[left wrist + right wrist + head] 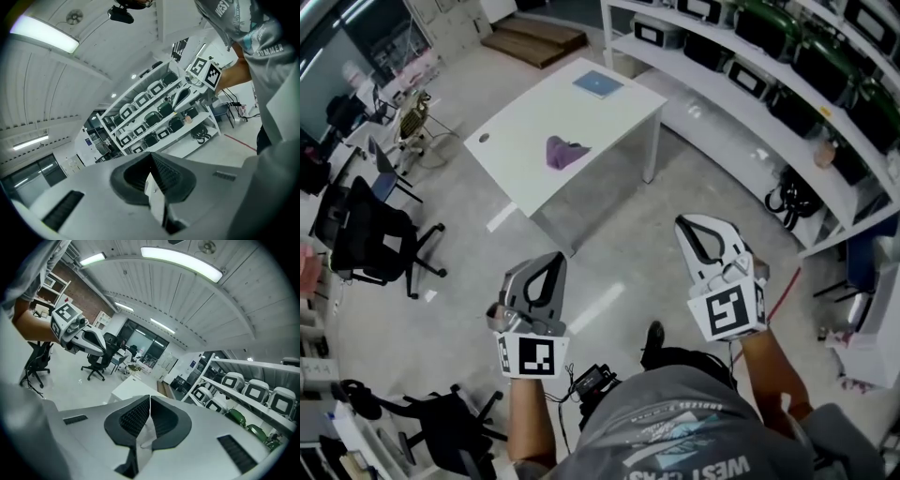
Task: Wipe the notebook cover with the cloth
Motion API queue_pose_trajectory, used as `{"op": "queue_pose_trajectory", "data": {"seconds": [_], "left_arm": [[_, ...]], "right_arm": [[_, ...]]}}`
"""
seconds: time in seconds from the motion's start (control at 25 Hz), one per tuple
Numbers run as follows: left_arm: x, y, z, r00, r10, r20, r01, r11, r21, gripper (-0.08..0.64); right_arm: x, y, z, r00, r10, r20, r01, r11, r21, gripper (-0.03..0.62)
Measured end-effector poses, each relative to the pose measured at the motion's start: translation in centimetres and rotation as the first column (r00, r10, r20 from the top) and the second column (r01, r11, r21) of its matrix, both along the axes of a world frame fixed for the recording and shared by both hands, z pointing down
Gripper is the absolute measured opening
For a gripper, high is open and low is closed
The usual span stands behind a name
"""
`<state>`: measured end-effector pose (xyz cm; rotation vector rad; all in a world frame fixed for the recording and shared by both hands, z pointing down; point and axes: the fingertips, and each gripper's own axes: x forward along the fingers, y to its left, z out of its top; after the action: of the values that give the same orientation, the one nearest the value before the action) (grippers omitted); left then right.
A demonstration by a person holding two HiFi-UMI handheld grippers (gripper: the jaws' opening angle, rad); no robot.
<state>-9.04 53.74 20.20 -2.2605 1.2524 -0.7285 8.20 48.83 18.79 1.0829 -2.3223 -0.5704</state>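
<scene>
Cloth (565,152), notebook (598,84): head view only

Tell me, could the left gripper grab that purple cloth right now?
Probably not yet. The left gripper, shut and empty, hangs over open floor well short of the table where the purple cloth lies. Nothing blocks the path; the person would need to step closer.

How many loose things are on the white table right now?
2. The purple cloth lies near the middle of the table; the blue notebook lies flat toward its far end. A dark round spot at one corner looks built in.
</scene>
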Motion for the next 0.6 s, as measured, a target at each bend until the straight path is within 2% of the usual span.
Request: {"op": "queue_pose_trajectory", "data": {"seconds": [0.36,0.6], "left_arm": [[3.7,-10.2,1.0,1.000,-0.028,-0.007,0.027,1.000,-0.008,0.002],[4.3,-15.5,1.7,0.999,-0.035,0.009,0.035,0.999,-0.025,0.002]], "right_arm": [[2.9,-9.0,0.6,0.998,-0.059,0.029,0.060,0.998,-0.011,0.031],[3.7,-13.6,0.8,0.998,-0.055,0.037,0.056,0.998,-0.017,0.031]]}}
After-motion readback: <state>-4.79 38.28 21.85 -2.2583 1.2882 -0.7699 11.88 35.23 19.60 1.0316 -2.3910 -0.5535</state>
